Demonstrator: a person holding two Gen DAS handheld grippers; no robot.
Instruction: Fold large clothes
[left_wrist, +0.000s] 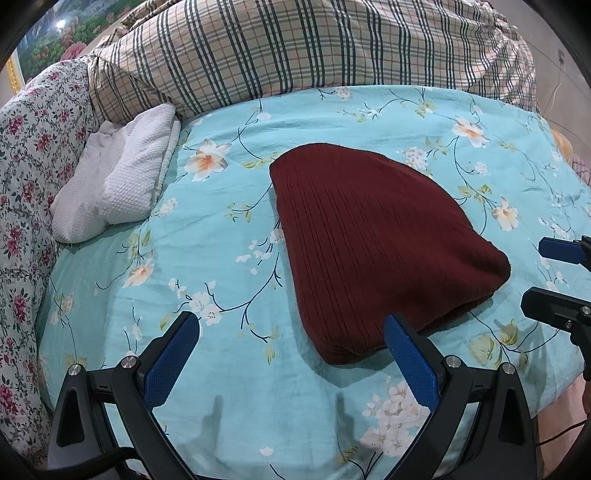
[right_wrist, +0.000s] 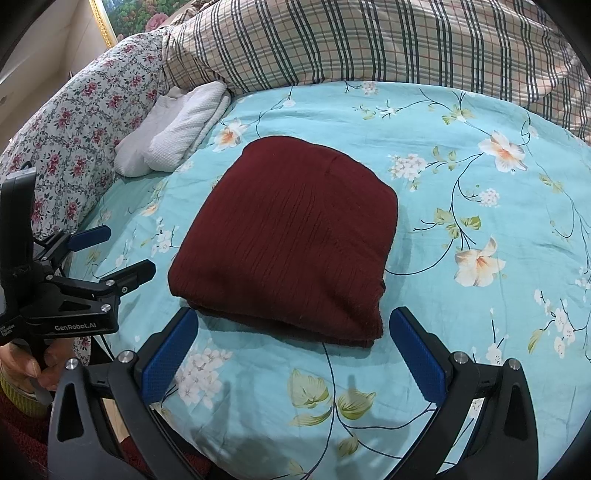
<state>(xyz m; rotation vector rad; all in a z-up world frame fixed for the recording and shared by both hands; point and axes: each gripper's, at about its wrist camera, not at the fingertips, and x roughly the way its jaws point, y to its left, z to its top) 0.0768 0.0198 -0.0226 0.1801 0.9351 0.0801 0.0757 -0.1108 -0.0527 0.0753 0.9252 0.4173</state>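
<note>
One maroon sweater (right_wrist: 288, 236) folded on bed sheet (right_wrist: 461, 110), both hand-held grippers (left_wrist: 291, 332) (right_wrist: 293, 328) open, empty

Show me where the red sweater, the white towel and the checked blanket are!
red sweater (right_wrist: 288, 236), right wrist view, middle of its folded top.
white towel (left_wrist: 122, 173), left wrist view, its bumpy top.
checked blanket (left_wrist: 295, 48), left wrist view, middle of the heap.

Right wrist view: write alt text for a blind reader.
A folded maroon knit garment lies on a turquoise floral bedsheet, between the open right gripper fingers. The open left gripper hovers at left; a white towel lies behind.
</note>
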